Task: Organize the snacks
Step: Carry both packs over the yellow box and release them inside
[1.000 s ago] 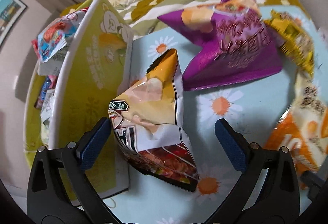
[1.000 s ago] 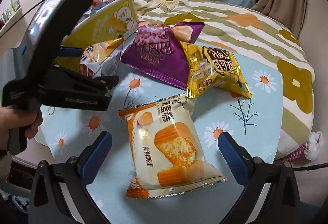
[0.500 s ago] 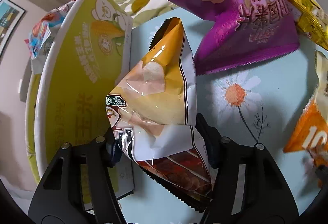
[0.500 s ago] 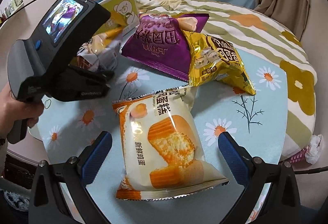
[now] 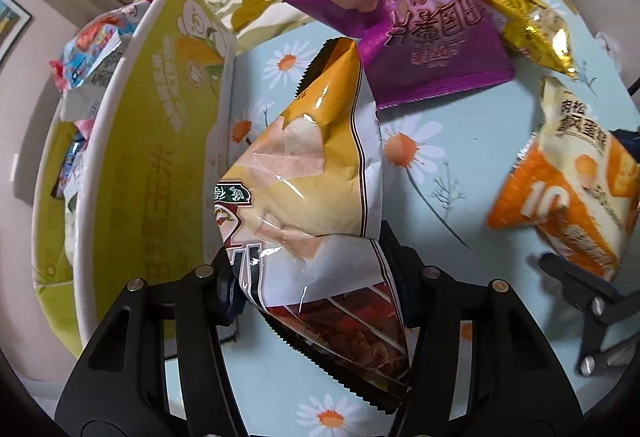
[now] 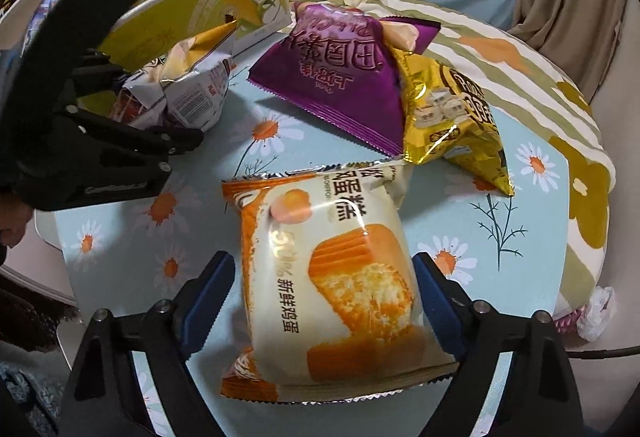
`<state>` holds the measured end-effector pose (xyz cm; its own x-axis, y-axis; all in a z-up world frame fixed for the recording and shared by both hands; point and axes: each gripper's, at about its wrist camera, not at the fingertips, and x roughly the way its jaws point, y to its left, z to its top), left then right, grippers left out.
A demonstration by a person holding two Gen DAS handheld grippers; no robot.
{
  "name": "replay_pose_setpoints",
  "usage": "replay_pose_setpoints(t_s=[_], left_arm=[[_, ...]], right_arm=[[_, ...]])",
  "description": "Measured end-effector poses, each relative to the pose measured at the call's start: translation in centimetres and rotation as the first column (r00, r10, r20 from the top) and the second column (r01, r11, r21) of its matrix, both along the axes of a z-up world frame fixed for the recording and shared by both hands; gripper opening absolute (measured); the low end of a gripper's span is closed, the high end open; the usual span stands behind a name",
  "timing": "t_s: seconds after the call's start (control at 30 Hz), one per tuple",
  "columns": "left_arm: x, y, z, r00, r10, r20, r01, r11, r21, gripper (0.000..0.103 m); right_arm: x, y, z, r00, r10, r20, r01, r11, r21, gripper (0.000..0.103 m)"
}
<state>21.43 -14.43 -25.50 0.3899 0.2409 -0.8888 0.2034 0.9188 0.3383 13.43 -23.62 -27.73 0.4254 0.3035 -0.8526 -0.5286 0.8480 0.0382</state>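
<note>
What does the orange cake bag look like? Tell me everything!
The cake bag is a puffy, shiny plastic packet, cream with orange edges, a picture of golden sponge cake and dark printed characters. It is sealed, with crimped zigzag ends. It lies flat on the daisy tablecloth, its far end by the gold bag. The right gripper straddles it, jaws closing, blue pads almost on its sides.

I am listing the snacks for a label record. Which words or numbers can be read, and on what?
"新鲜鸡蛋": orange cake bag.
"10", "肉松": same bag, left wrist view.
"田园薯片": purple bag, upside down.
Gold bag, yellow box, white-and-yellow bag: too blurred to read.
</note>
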Motion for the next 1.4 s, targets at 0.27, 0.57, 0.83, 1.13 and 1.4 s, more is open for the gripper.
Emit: replay_pose_setpoints(t_s=[0.27, 0.57, 0.83, 1.13, 1.4], left_arm=[[-1.4, 0.7, 2.7, 0.999, -0.017, 0.029, 0.019, 0.998, -0.066, 0.055], [-2.8, 3.0, 10.3, 0.992, 0.006, 0.129, 0.022, 0.976, -0.216, 0.055], [-3.5, 8.9, 17.2, 0.965, 0.051, 0.258, 0.019, 0.965, -0.262, 0.055], [-0.9, 19.4, 19.1, 0.955, 0.108, 0.277, -0.025, 0.957, -0.287, 0.055], [2.8, 27.2, 17.1, 0.973, 0.079, 0.217, -0.014, 0.959, -0.283, 0.055]], right_arm=[[-0.3, 0.6, 0.8, 1.0, -0.006, -0.005, 0.006, 1.0, -0.006, 0.061], [-1.5, 1.0, 6.4, 0.998, -0.052, 0.032, 0.05, 0.997, 0.063, 0.06], [-0.5, 4.7, 12.8, 0.991, -0.096, 0.094, 0.082, 0.986, 0.147, 0.06], [2.9, 12.2, 17.7, 0.982, -0.146, 0.118, 0.116, 0.967, 0.226, 0.06], [5.1, 19.4, 18.1, 0.978, -0.186, 0.091, 0.158, 0.956, 0.248, 0.06]])
